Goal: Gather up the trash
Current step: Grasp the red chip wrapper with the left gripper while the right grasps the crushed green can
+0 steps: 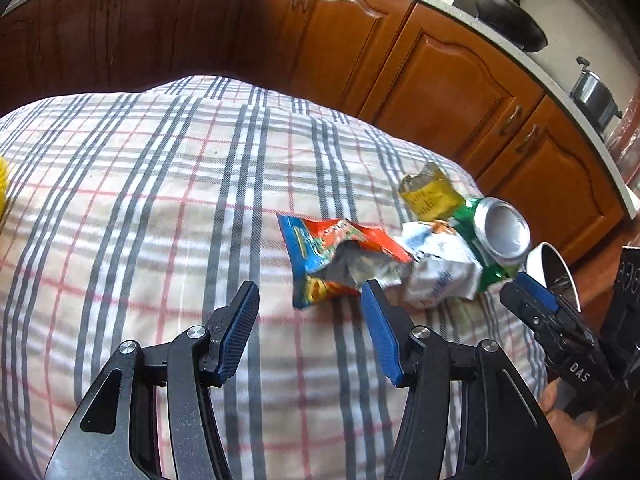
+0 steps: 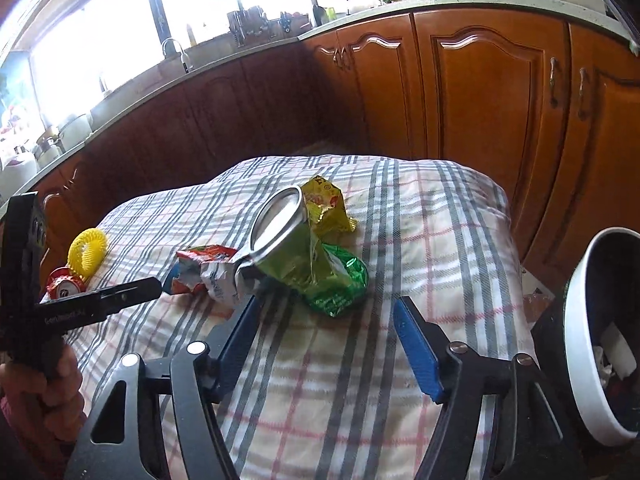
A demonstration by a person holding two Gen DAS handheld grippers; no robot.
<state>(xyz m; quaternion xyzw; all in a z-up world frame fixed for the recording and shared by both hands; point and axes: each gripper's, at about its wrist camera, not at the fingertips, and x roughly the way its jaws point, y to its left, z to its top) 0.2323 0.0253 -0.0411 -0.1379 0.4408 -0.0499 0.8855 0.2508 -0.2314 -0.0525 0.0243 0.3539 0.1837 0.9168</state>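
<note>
The left gripper holds its blue-padded fingers apart with nothing between them; the tip of one finger sits just in front of the torn edge of the red-and-blue snack wrapper, though contact cannot be told. The right gripper also stands with its fingers spread and empty, and the crushed green can lies just beyond them, nearer the left finger than the right.

The trash makes one loose heap on the checked cloth that covers the surface. The can is dented and folded, its silver end turned upward, shiny green foil at its base. A crumpled white wrapper with blue print lies between the can and the snack wrapper, touching both. A torn yellow packet stands behind the can — its print is too small to read.

Farther off in the right wrist view, a red can lies beside a yellow ribbed plastic ring. A white-rimmed bin with scraps inside stands at the right edge. The right gripper's body, seen from the left wrist camera, bears the letters "DAS".
</note>
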